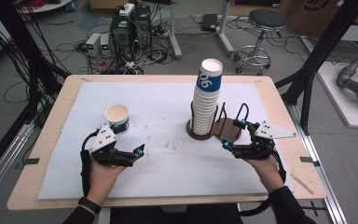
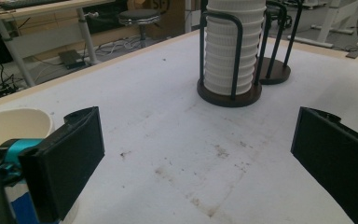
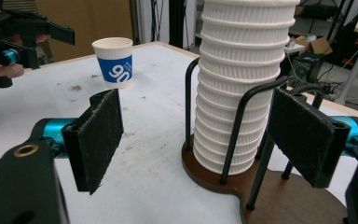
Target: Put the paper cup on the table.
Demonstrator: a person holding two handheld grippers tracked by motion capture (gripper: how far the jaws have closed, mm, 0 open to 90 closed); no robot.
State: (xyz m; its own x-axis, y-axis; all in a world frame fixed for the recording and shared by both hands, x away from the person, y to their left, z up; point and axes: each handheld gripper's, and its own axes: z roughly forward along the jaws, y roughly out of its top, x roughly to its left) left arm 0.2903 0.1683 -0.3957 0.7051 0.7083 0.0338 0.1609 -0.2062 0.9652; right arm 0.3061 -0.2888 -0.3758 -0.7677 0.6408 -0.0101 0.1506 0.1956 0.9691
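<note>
my right claw [image 3: 196, 140] stands open, empty, just beside the cup stack [image 3: 242, 88]; left claw [image 1: 126, 151] open too, near the single cup [image 1: 117, 116]. closing askew could catch the holder's wire [image 3: 242, 126] and tip the stack.

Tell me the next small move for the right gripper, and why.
Probably ease the right gripper forward so its open jaws straddle the cup stack. The stack stands in the wire holder just ahead of the pads, untouched, while one cup already sits apart by the left gripper, which is open with nothing between its jaws.
</note>
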